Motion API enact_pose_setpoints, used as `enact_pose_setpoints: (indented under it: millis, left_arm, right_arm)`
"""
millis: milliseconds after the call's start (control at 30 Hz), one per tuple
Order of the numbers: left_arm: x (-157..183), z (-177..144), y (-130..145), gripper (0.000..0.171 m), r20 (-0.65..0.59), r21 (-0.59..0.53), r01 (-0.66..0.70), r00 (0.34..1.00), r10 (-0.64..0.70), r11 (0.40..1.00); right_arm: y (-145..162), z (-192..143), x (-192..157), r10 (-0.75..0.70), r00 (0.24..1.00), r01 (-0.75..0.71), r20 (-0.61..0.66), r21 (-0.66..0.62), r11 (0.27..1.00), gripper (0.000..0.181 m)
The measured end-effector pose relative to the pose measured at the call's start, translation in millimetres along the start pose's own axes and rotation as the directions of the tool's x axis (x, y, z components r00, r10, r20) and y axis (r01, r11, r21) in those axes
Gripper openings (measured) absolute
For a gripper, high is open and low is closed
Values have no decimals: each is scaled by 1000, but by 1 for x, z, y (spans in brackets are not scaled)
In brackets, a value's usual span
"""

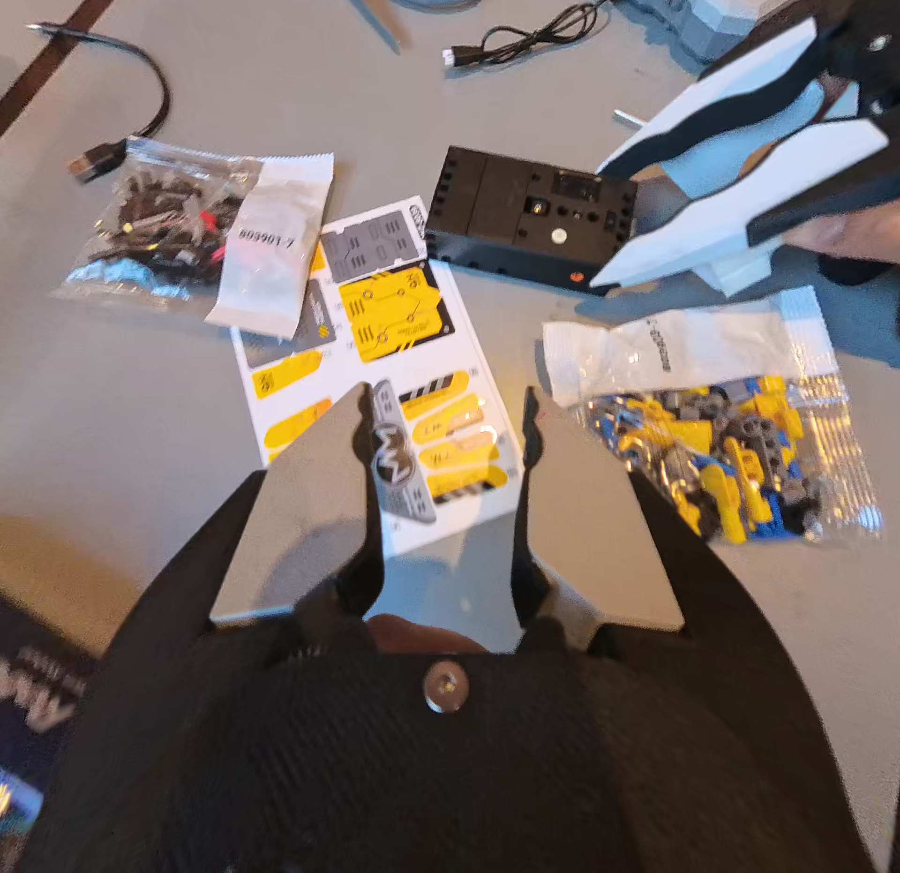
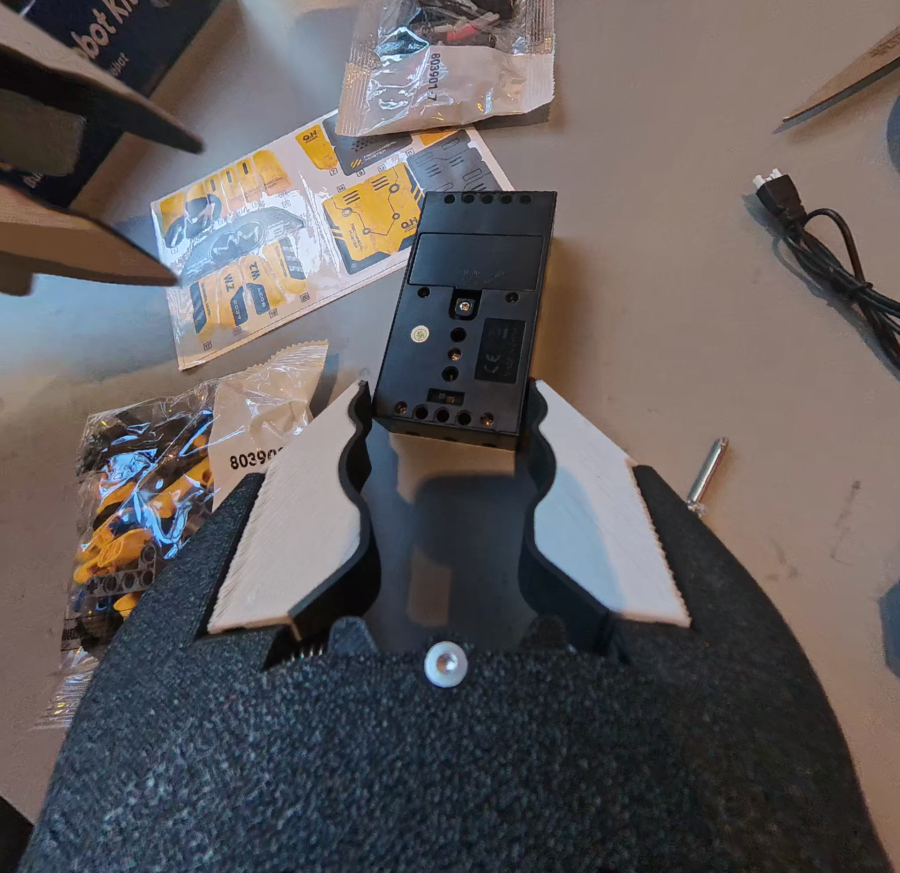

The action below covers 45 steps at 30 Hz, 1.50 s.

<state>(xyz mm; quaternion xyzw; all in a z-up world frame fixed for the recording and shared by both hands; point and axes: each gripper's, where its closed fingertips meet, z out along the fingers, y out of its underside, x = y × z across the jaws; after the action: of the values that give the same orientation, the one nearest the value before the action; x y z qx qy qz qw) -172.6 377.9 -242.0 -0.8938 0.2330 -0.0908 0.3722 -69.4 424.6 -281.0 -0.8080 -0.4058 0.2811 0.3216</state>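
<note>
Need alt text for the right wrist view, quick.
The right tool, open, straddles the near end of a black box on a grey table. Left of the box lie a sticker sheet and a bag of yellow and blue parts; a black cable lies right.

Hobby workbench – kit bags (image 1: 721,440), sticker sheet (image 2: 292,226)

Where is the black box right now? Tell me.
The black box lies on the table centre in the right wrist view, its near end between the right gripper fingers, overlapping the sticker sheet.
</note>
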Motion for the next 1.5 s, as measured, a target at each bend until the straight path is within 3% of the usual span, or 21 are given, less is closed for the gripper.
enact_pose_setpoints:
  millis: [133, 300, 367, 567, 733, 800, 967, 1233, 1333, 1500]
  left_arm:
    - [-4, 34, -8, 59, -56, -31, 0, 998, -2, 1000]
    - [-18, 61, 7, 54, -50, -110, -42, 998, 36, 993]
    - [-23, 61, 7, 41, -44, -96, -13, 999, 9, 995]
    - [-25, 48, 20, 39, -21, -163, -3, 1000, 0, 987]
    - [-22, 30, 38, 17, -44, -210, -59, 998, 51, 976]
    - [-25, 20, 47, 18, -24, -236, -61, 998, 57, 970]
    - [-21, -13, 70, 36, -14, -281, -59, 998, 57, 958]
    - [4, -133, 65, 49, 53, -14, 3, 999, -2, 1000]
    - [4, -183, 87, 49, 103, 55, 46, 993, -52, 997]
    - [6, -237, 133, 50, 178, 138, 115, 974, -139, 984]
  right_arm:
    - [0, 0, -1, 7, 1000, -7, 12, -2, 1000, 64]
    - [0, 0, -1, 13, 1000, -13, 26, -2, 1000, 63]
    - [0, 0, -1, 15, 999, -15, 28, -1, 1000, 63]
    - [-2, -1, 3, 30, 999, -30, 10, 12, 999, 62]
    - [-2, -2, 6, 17, 999, -16, -27, 17, 1000, 62]
    - [-1, -2, 6, 16, 999, -15, -29, 14, 1000, 62]
    - [-5, -6, 5, 57, 998, -58, 24, 44, 997, 58]
    - [-31, -38, 7, 110, 987, -139, 118, 287, 948, 49]
    - [-41, -54, 12, 90, 993, -114, 77, 395, 911, 45]
    - [-59, -97, 30, 57, 991, 26, -121, 594, 804, 27]
